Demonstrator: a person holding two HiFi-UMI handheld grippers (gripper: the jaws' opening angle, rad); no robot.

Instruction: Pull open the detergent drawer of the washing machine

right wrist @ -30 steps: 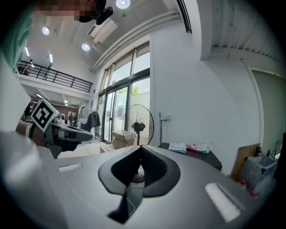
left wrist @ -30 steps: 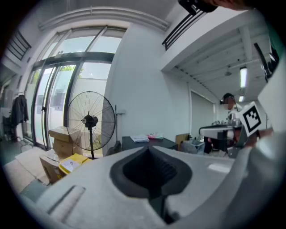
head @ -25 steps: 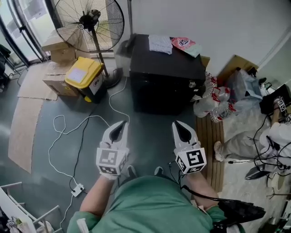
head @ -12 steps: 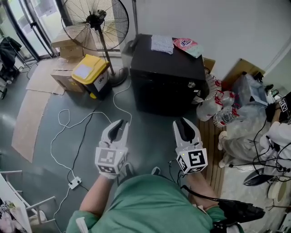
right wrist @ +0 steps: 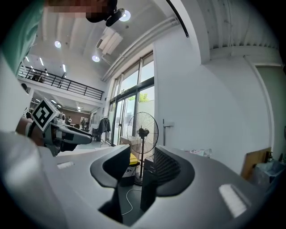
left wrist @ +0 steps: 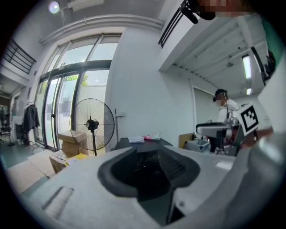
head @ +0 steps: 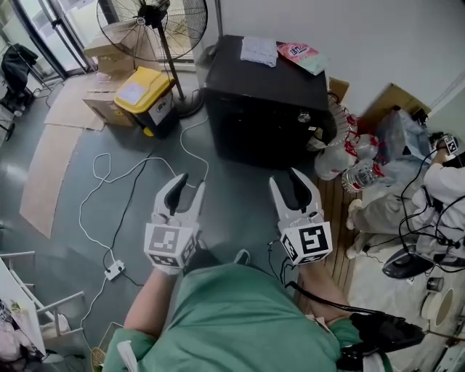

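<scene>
So where is the black, box-shaped washing machine [head: 265, 109]?

Against the white wall [head: 378, 36], straight ahead of both grippers and well apart from them. Its detergent drawer I cannot make out on the dark front.

Anything on top of it?

A white folded cloth [head: 258, 51] and a pink packet [head: 296, 51] lie on its lid. Clear plastic bottles [head: 347, 156] are heaped just beside its right side. A yellow-lidded bin [head: 142, 98] stands to its left, near a black standing fan [head: 155, 18].

And the tools?

The left gripper [head: 190, 182] and the right gripper [head: 292, 182] are held side by side above the grey floor [head: 232, 211], pointing toward the machine. Both pairs of jaws have just been opening and stand apart, with nothing between them. A white cable [head: 109, 182] trails over the floor to the left.
</scene>
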